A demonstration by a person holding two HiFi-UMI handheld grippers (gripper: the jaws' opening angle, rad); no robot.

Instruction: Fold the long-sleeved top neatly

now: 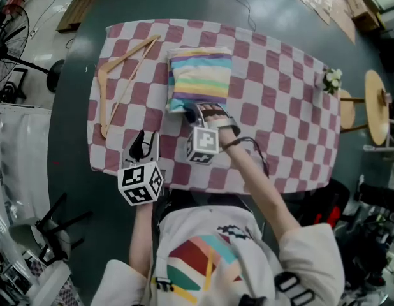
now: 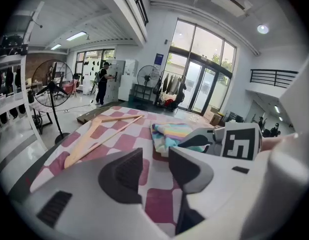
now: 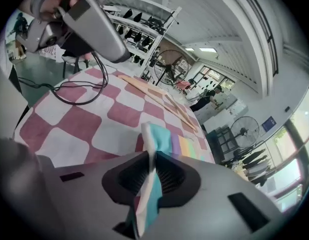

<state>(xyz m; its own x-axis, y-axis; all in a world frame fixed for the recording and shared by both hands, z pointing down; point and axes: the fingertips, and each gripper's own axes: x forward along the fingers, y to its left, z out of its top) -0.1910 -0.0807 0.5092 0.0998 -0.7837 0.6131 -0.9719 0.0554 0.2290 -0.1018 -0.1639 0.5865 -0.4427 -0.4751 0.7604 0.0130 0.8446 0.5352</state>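
The pastel-striped long-sleeved top [image 1: 200,78] lies folded into a compact rectangle on the checked tablecloth [image 1: 280,132]. My right gripper [image 1: 198,112] is shut on the top's near edge, and striped cloth [image 3: 153,149] runs pinched between its dark pads. My left gripper [image 1: 145,144] hovers over the tablecloth near the front edge, left of the top, jaws open with nothing between them. In the left gripper view the top [image 2: 169,134] lies ahead to the right, with the right gripper [image 2: 214,140] at it.
A wooden hanger [image 1: 120,75] lies on the cloth left of the top. A black cable [image 3: 82,91] trails across the table's front. A small flower vase [image 1: 331,80] stands at the right edge. Stools [image 1: 375,107] stand beyond the table's right side.
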